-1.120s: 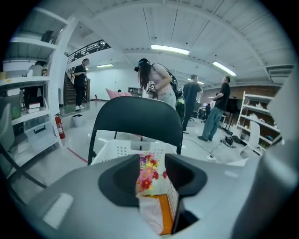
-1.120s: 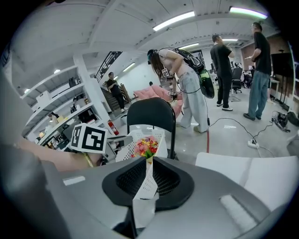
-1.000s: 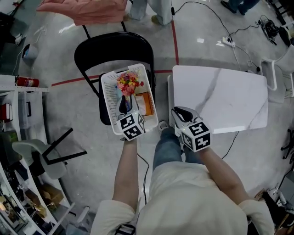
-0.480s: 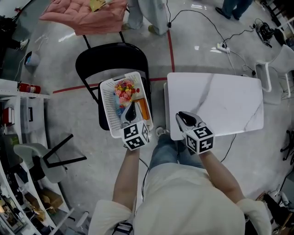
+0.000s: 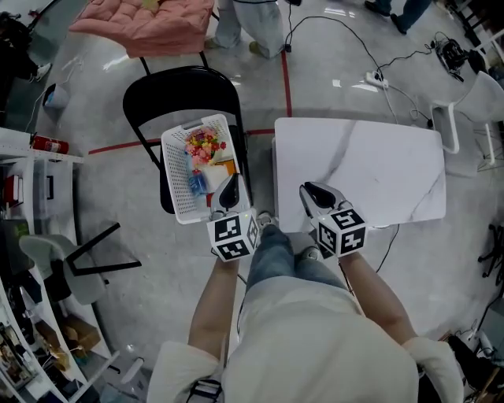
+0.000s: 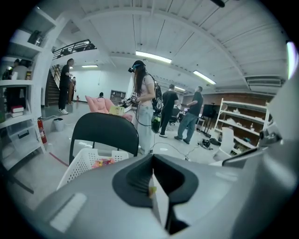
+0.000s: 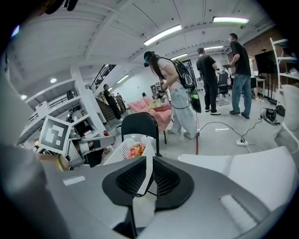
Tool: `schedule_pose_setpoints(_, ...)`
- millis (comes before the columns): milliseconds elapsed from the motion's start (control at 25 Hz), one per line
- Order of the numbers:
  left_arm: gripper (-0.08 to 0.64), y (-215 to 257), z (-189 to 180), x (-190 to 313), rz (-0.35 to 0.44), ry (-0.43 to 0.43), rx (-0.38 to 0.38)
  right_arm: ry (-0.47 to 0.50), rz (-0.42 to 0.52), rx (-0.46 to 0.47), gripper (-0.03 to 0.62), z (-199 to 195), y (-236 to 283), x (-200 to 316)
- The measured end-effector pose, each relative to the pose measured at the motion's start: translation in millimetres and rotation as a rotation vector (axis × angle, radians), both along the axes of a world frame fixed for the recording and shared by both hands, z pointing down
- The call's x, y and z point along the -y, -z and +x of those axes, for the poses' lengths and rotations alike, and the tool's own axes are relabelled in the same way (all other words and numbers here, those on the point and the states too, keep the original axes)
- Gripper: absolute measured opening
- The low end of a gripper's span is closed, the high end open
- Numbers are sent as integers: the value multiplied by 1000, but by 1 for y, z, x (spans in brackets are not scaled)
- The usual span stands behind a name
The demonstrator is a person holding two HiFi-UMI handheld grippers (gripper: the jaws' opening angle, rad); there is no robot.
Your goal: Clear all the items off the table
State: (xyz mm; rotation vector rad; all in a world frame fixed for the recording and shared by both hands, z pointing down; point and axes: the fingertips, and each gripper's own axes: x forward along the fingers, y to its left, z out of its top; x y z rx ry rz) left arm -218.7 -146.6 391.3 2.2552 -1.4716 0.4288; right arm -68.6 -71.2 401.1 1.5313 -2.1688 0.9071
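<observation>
A white plastic basket (image 5: 177, 173) rests on the seat of a black folding chair (image 5: 177, 90). It holds a bunch of artificial flowers (image 5: 202, 146), a small blue item (image 5: 197, 183) and an orange item (image 5: 225, 167). My left gripper (image 5: 230, 187) hovers at the basket's near right corner, shut and empty. The left gripper view looks over the basket (image 6: 84, 161) and the flowers (image 6: 103, 162). My right gripper (image 5: 316, 195) hangs over the near edge of the white marble table (image 5: 370, 157), whose top is bare. Its jaws stand all but together with nothing between them.
Several people stand behind the chair (image 6: 103, 130). A pink cushion (image 5: 146, 24) lies on another seat beyond it. Cables and a power strip (image 5: 376, 79) trail on the floor. Shelving and a fire extinguisher (image 5: 43, 142) are at the left, a white chair (image 5: 476, 102) at the right.
The left gripper has pulled back from inside the basket to its near right corner and its jaws have closed. The right gripper stays over the table's near edge.
</observation>
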Motion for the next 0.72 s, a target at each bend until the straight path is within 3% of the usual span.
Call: schedule_pose_setpoints(720, 11, 32, 106, -116, 13, -26, -8, -42, 42, -13, 41, 98, 11, -121)
